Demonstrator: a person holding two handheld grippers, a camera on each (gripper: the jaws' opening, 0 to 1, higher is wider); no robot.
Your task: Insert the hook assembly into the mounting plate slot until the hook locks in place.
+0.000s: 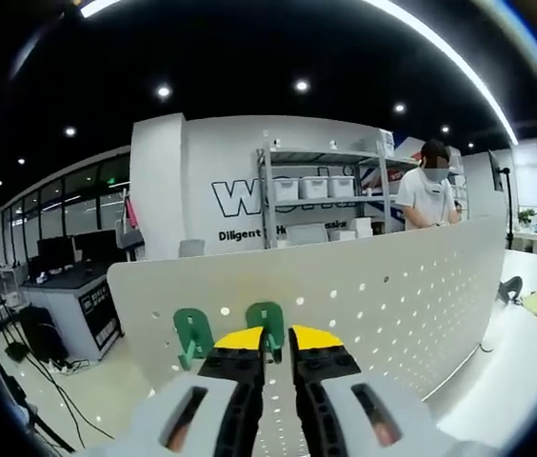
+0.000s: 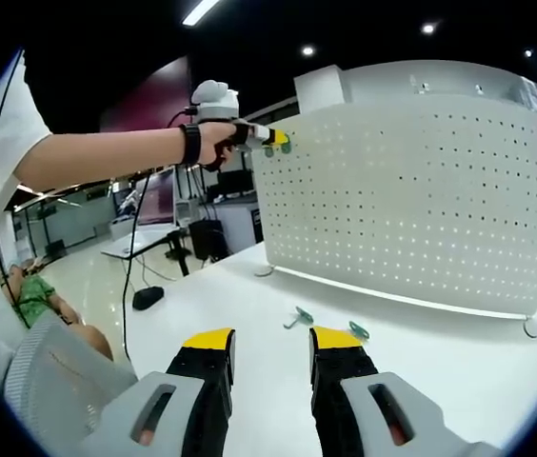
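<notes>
The right gripper [image 2: 270, 354] hangs spread above the white table [image 2: 249, 314], two small green plastic hooks [image 2: 299, 317] lying between it and the white perforated metal pegboard [image 2: 411, 190]. At the pegboard's top edge, the left gripper [image 1: 267, 341] pinches a green hook [image 1: 266, 322], another hook [image 1: 191, 335] mounted beside it.

Two hooks [image 2: 299, 317] lie on the table [image 2: 459, 371] before the upright pegboard [image 2: 421, 200].
</notes>
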